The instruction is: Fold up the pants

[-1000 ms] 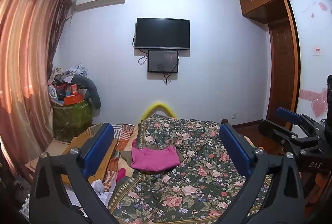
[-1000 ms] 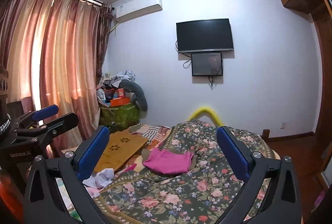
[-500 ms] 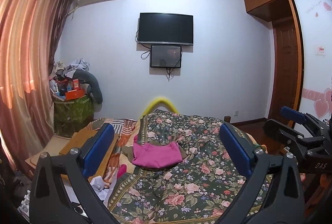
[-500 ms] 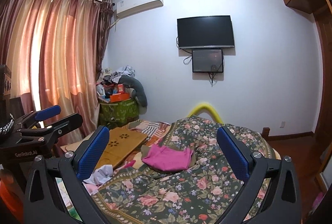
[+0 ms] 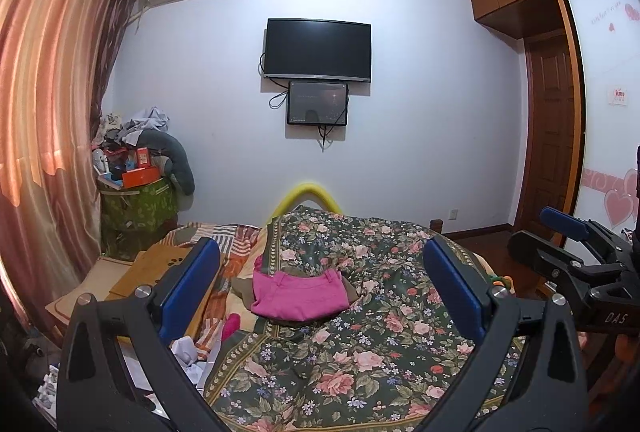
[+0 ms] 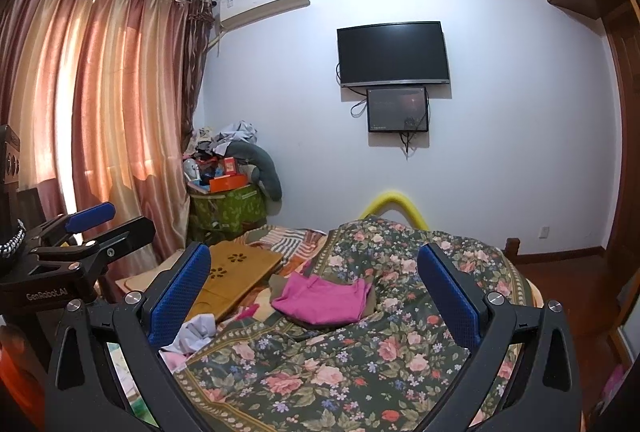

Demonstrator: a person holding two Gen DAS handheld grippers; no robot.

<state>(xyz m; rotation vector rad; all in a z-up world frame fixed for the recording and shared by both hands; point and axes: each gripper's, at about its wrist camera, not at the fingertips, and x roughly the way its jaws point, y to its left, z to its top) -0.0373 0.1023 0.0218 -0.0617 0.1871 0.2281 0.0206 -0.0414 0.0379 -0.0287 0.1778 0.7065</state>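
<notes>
Pink pants (image 5: 300,294) lie folded into a flat bundle on the floral bedspread (image 5: 360,344), on top of an olive garment. They also show in the right wrist view (image 6: 324,300). My left gripper (image 5: 322,284) is open and empty, held above the bed well short of the pants. My right gripper (image 6: 314,292) is open and empty too, at a similar distance. The right gripper shows at the right edge of the left wrist view (image 5: 576,244), and the left gripper shows at the left edge of the right wrist view (image 6: 80,232).
A wooden lap board (image 6: 236,272) and crumpled white cloth (image 6: 196,332) lie left of the bedspread. A green box piled with clutter (image 5: 136,207) stands by the curtains (image 5: 48,119). A TV (image 5: 318,49) hangs on the far wall. A wardrobe (image 5: 560,91) is at right.
Both cameras have tilted down a little and moved slightly closer to the bed. The pants lie as before. Both grippers stay open.
</notes>
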